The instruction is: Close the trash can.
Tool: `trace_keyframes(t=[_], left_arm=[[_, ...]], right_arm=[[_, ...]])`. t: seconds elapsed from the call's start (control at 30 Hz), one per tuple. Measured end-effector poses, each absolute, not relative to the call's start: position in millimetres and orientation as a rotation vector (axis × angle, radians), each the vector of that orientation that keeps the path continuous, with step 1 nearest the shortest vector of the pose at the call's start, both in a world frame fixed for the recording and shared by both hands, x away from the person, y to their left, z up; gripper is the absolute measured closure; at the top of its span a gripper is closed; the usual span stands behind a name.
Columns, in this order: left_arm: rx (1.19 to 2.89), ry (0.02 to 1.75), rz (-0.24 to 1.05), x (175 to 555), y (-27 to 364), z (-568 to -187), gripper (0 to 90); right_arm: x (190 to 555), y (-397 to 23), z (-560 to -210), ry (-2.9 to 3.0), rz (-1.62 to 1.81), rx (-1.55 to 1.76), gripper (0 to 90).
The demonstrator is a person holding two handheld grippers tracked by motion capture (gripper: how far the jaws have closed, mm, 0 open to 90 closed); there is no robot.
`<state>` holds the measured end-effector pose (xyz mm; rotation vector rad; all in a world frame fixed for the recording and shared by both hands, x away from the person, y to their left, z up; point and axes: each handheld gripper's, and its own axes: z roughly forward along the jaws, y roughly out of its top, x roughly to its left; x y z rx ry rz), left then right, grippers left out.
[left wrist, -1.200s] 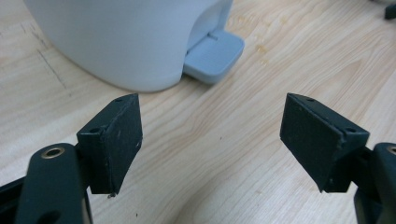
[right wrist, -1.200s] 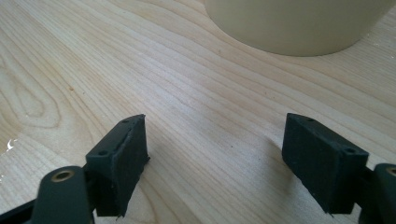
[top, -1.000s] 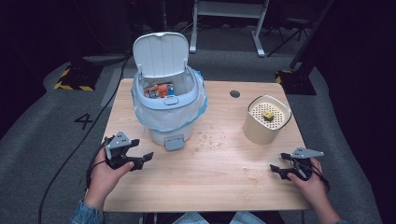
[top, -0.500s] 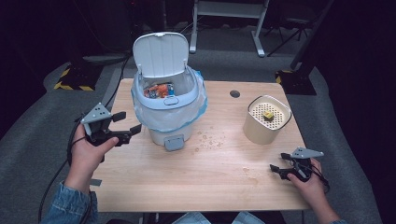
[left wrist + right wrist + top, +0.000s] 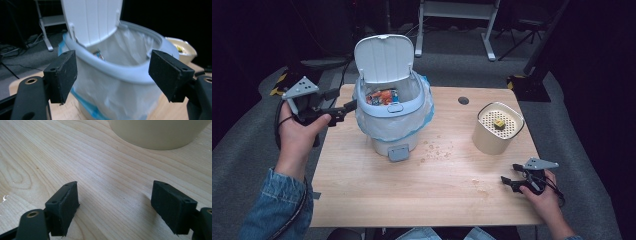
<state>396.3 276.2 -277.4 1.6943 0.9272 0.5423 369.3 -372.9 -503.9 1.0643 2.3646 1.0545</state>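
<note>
Jaws of the left tool [image 5: 343, 109] are spread wide with nothing between them, having just been narrowed slightly; it is held just left of the lined bin [image 5: 393, 120], lid raised, at the desk's [image 5: 432, 195] far left. The right tool [image 5: 511, 183], released and empty, is rested near the desk's near right corner, the cream canister [image 5: 497, 131] beyond.

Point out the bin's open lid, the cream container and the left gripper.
open lid [image 5: 384, 57], high view, middle of its inner face
cream container [image 5: 492, 142], high view, front wall
left gripper [image 5: 346, 111], high view, between its jaw tips
</note>
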Motion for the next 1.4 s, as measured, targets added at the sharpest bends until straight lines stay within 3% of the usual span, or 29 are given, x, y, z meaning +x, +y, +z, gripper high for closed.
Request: trace_keyframes(t=[0.4,0.93,1.4], left_arm=[[1.651,0.955,0.645,425.1,264.2,-241.5,23.6],[1.629,0.977,0.674,482.7,253.7,-226.9,23.0],[1.630,0.945,0.582,493.1,242.6,-232.8,27.0]], right_arm=[[369.2,-372.8,-503.9,2.365,1.055,1.064,22.3],[369.3,-372.8,-503.9,2.365,1.055,1.064,22.4],[369.3,-372.8,-503.9,2.365,1.055,1.065,22.4]])
